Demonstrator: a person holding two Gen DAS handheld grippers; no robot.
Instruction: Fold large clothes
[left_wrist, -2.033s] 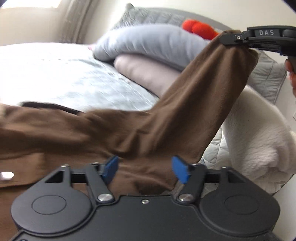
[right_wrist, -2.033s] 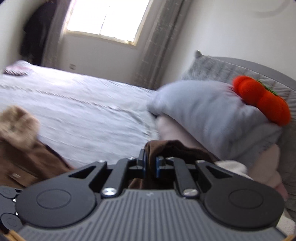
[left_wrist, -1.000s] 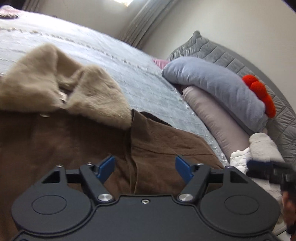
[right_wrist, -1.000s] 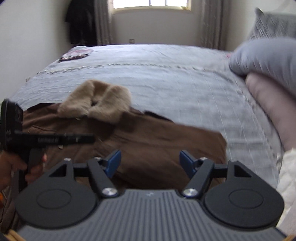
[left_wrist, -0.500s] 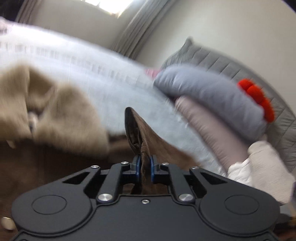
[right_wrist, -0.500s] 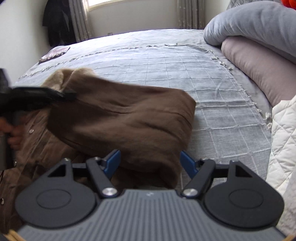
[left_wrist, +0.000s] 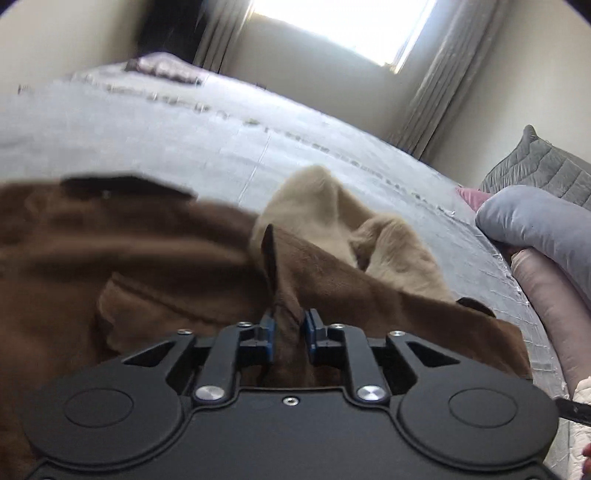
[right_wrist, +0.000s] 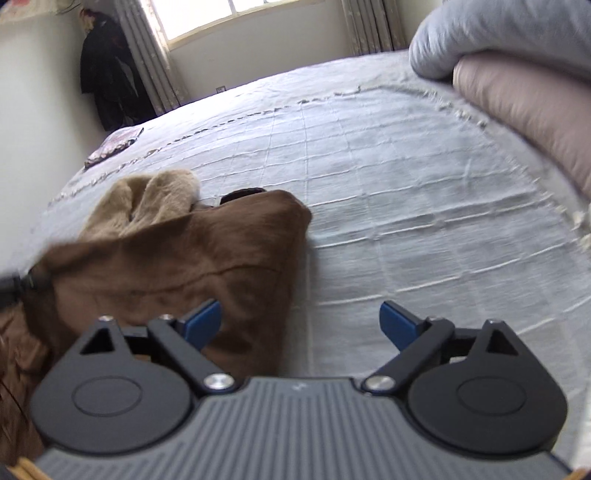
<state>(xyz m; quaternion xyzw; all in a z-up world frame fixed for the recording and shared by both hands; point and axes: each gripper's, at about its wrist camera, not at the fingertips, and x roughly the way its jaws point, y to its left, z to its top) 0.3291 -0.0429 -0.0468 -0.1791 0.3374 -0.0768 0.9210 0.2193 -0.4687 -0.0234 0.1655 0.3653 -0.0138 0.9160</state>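
Note:
A brown coat (left_wrist: 129, 266) with a beige fur collar (left_wrist: 332, 210) lies on the grey bedspread (left_wrist: 147, 136). My left gripper (left_wrist: 289, 328) is shut on a fold of the coat's brown cloth and lifts it over the coat's body. In the right wrist view the coat (right_wrist: 177, 254) lies at the left with its collar (right_wrist: 147, 199) behind, and the left gripper (right_wrist: 18, 284) pulls its edge leftward. My right gripper (right_wrist: 301, 321) is open and empty above the bedspread (right_wrist: 406, 184), beside the coat's right edge.
A grey pillow (left_wrist: 546, 221) and a pink pillow (left_wrist: 554, 295) are stacked at the bed's right side; they also show in the right wrist view (right_wrist: 517, 29). A window (left_wrist: 340, 26) with curtains is behind. Dark clothes (right_wrist: 107, 81) hang on the far wall.
My left gripper closed on the coat's edge and has carried the cloth leftward across the coat. My right gripper let go of the sleeve earlier and stays open, now lower beside the coat.

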